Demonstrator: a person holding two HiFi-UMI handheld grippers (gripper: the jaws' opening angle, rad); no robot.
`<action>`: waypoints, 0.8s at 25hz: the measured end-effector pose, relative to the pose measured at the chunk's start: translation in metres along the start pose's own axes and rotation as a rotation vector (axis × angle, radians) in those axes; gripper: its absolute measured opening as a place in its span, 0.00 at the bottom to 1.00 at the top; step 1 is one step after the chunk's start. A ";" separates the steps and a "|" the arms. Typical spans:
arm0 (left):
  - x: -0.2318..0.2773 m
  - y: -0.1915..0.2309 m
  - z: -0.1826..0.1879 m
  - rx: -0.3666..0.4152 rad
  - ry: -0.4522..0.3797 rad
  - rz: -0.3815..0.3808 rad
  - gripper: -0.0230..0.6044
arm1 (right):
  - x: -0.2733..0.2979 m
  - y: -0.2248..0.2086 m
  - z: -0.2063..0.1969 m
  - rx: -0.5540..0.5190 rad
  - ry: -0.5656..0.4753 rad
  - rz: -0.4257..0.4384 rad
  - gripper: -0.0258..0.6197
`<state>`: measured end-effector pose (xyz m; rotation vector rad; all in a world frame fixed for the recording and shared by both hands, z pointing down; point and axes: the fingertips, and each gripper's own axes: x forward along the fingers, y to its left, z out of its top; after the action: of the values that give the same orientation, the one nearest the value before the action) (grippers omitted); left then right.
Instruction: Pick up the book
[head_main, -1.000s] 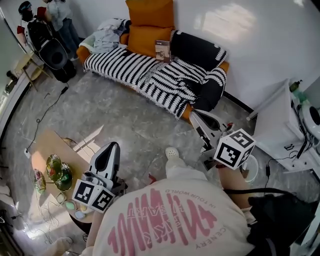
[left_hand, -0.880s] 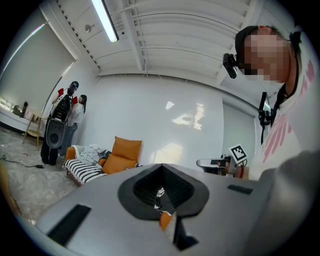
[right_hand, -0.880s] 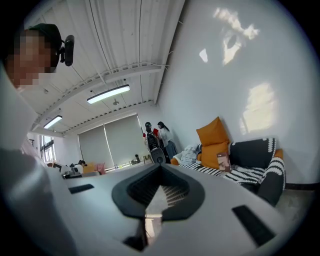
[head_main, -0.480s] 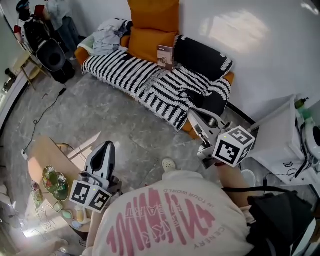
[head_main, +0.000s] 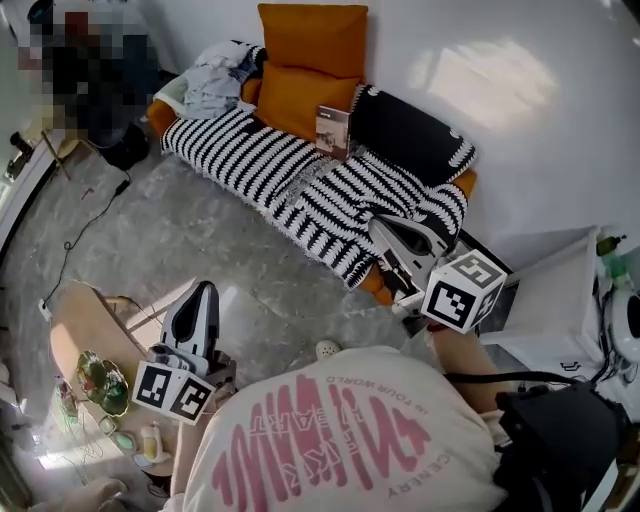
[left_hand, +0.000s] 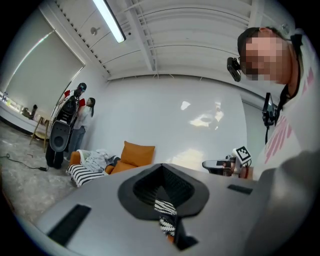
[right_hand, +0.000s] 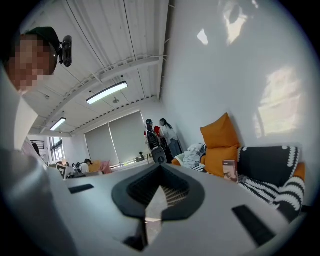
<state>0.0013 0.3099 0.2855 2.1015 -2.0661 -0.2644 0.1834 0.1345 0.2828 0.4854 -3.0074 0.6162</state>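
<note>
At the left jaws: left gripper (left_hand: 161, 169) has its two jaws pressed together with nothing caught. Only a sliver of far-off striped cloth shows through the cut-out.
At the right jaws: right gripper (right_hand: 160, 169) is closed tight as well, and it holds nothing.
Aim: both grippers are held level and point across the room toward the sofa (head_main: 162, 106).
Book: the book (head_main: 333, 128) stands upright on the sofa seat. It leans on the lower orange cushion (head_main: 295, 90), just beside the black cushion (head_main: 410, 125), and is well apart from both grippers.
Surface: a black-and-white striped throw (head_main: 250, 140) covers the seat and runs down over the front edge.
Room: there is grey marbled floor (head_main: 200, 235) and a plain white wall (head_main: 560, 110) with a patch of sunlight on it.
Gripper views only: these show a ribbed ceiling with strip lights (left_hand: 112, 22). Two people (left_hand: 82, 112) stand by a tall black speaker (left_hand: 59, 137), and the right gripper view adds drawn window blinds (right_hand: 115, 142).
Head view only: the person's shirt with pink print (head_main: 330, 430), a shoe tip (head_main: 328, 350) and the low wooden table (head_main: 75, 325) by the left gripper.
Around: a heap of clothes (head_main: 215, 75) lies at the sofa's left end. A second orange cushion (head_main: 312, 38) stands against the wall, a cable (head_main: 85, 225) trails on the floor, and a white unit (head_main: 560, 290) sits at the right.
In the way: open floor lies between the left gripper and the sofa. In the head view, the right gripper's tip overlaps the throw at the sofa's right end.
</note>
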 end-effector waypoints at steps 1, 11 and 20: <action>0.007 0.000 0.000 0.002 -0.002 0.004 0.05 | 0.003 -0.006 0.003 0.000 0.000 0.009 0.05; 0.057 0.003 0.002 0.049 0.002 0.056 0.05 | 0.034 -0.063 0.013 0.037 -0.001 0.052 0.05; 0.062 0.005 -0.005 0.052 0.031 0.069 0.05 | 0.035 -0.070 0.006 0.062 0.006 0.059 0.05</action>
<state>-0.0013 0.2475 0.2914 2.0442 -2.1446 -0.1688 0.1719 0.0610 0.3069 0.3981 -3.0146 0.7154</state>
